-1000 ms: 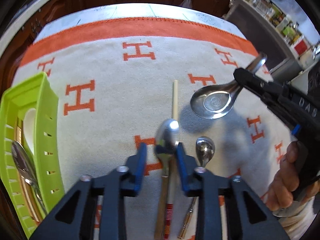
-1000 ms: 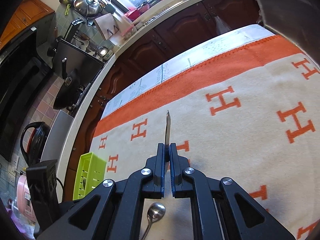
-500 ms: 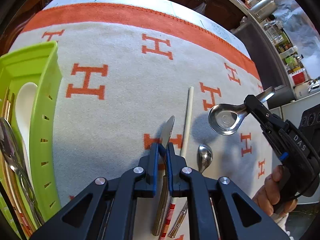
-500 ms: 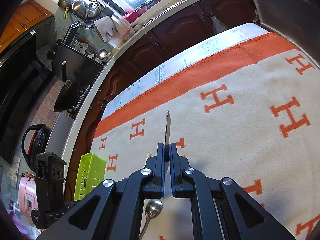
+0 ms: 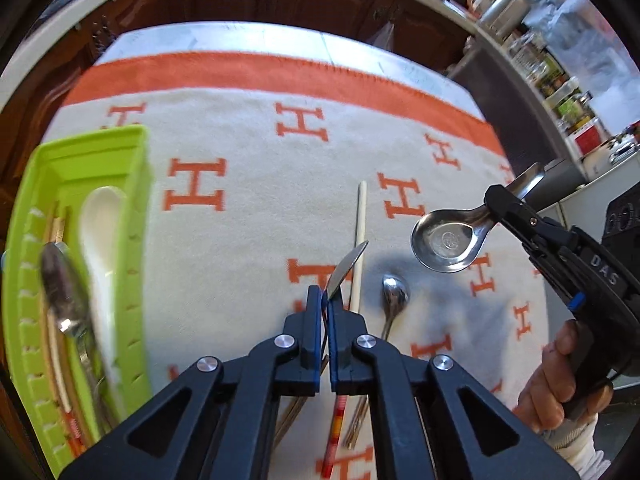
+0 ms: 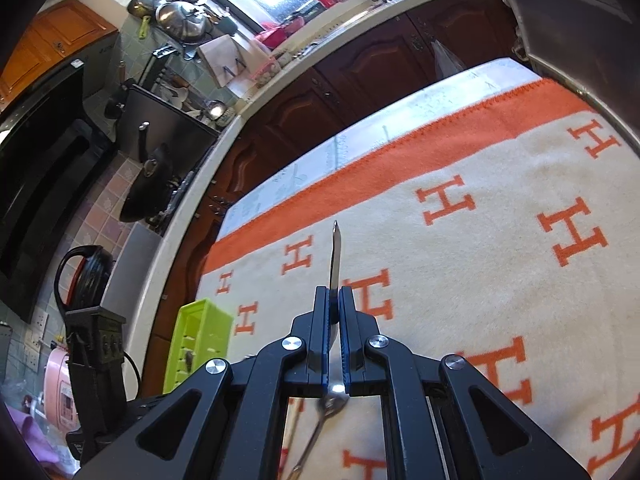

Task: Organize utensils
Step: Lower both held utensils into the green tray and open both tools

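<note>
The left gripper (image 5: 325,304) held a long spoon (image 5: 346,265) tight, lifted above the blanket (image 5: 248,184). The right gripper (image 5: 493,205) pinched a wide soup spoon (image 5: 446,240) in the air. A green tray (image 5: 136,216) with utensils sat at the blanket's left edge.

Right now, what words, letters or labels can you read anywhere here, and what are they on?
"DAS": white letters on the black body of the right tool, seen from the left camera.
"H": orange letter repeated all over the cloth.
Round stamp in the bowl of the held spoon: too small to read.
Jar labels on the shelf: too blurred to read.
</note>
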Tool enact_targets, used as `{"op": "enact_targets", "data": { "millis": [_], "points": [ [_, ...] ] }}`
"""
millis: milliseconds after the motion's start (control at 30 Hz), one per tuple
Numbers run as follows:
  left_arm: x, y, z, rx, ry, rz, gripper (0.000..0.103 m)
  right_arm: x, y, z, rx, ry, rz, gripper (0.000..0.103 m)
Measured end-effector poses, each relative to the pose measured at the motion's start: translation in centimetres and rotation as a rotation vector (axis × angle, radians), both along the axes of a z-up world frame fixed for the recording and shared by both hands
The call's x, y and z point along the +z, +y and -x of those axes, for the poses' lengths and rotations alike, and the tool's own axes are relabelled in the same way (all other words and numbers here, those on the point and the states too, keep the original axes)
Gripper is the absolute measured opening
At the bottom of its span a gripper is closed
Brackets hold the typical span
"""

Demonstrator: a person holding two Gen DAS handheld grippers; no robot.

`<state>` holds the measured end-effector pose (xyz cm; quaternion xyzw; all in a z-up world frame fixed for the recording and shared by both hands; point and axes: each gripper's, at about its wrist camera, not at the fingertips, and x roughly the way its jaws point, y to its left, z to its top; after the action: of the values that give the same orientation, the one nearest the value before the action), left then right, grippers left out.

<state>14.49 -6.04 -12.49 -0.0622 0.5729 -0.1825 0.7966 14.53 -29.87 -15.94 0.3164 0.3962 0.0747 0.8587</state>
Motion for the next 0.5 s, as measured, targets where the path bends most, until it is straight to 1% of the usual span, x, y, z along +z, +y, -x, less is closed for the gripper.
{"op": "enact_targets", "data": {
  "millis": [167,300,400,500],
  "points": [
    [2.9,3.8,2.3,0.044,-0.04,0.046,0.0,2.6,2.6,1.4,0.054,-0.035,0.01,0.005],
    [6.2,8.1,4.7,0.103,-0.097,0.065,0.0,4.4,6.3,2.5,0.14,-0.055,0.016,0.005],
    [7.8,11.0,5.7,0.156,-0.133,0.042,0.0,5.6,9.7,2.9,0.22,-0.066,0.023,0.005],
    [7.9,14.1,6.1,0.219,-0.145,0.004,0.001,6.5,14.0,3.3,0.314,-0.073,0.037,0.005]
  ]
}}
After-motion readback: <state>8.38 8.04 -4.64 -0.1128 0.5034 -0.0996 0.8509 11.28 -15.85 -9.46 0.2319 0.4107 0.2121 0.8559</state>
